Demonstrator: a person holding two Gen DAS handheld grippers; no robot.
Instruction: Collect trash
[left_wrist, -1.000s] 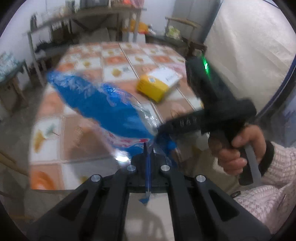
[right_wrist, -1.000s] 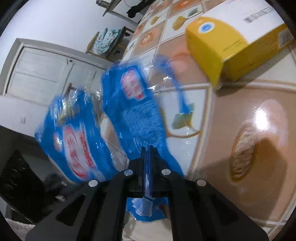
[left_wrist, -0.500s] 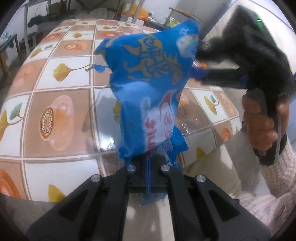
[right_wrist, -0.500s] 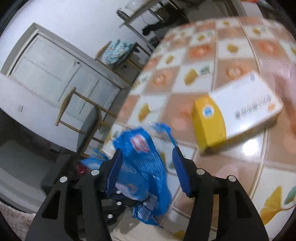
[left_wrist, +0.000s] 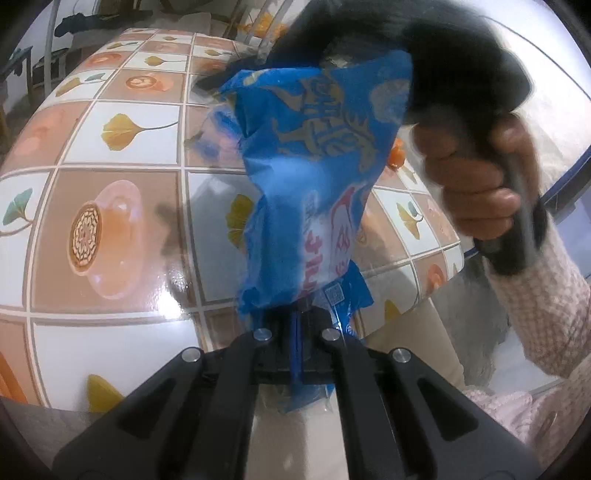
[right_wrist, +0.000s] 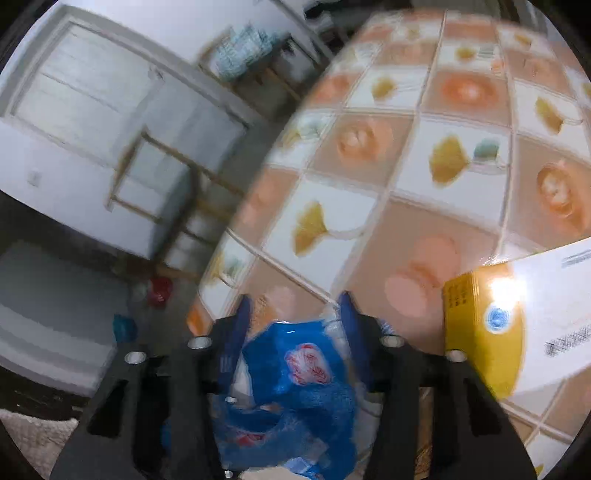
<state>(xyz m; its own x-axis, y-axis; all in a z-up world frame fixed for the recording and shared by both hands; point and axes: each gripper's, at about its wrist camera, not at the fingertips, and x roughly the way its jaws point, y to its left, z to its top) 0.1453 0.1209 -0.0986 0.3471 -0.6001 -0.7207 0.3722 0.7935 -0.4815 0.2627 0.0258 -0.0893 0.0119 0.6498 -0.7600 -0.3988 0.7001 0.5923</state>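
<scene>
The left gripper (left_wrist: 295, 328) is pinching the lower edge of a blue bag (left_wrist: 317, 177), its jaws pressed together on a thin fold of film, and the bag is standing up ahead of it over the near edge of the table (left_wrist: 110, 192). Beyond the bag's upper end the person's right hand (left_wrist: 484, 184) is gripping the handle of the right gripper (right_wrist: 291, 317), which is blurred dark there. In the right wrist view that gripper's jaws are closing, with the bag lying bunched between and below the blue pads; whether the pads are pressing on it I cannot tell, and they look clear of the film. Just to the right of that gripper a yellow box (right_wrist: 491, 325) is lying on the table, near but apart from the bag. The bag looks light, soft and crinkly, a thin glossy plastic that is folding under its own weight, so it will likely be slipping and swinging rather than keeping any shape. A pinch on a gathered fold or a sealed edge should be holding better than one on a single flat layer. The box appears stiff and light, probably cardboard, and it seems best taken across its narrow yellow end, where the jaws are likeliest to be spanning it.
</scene>
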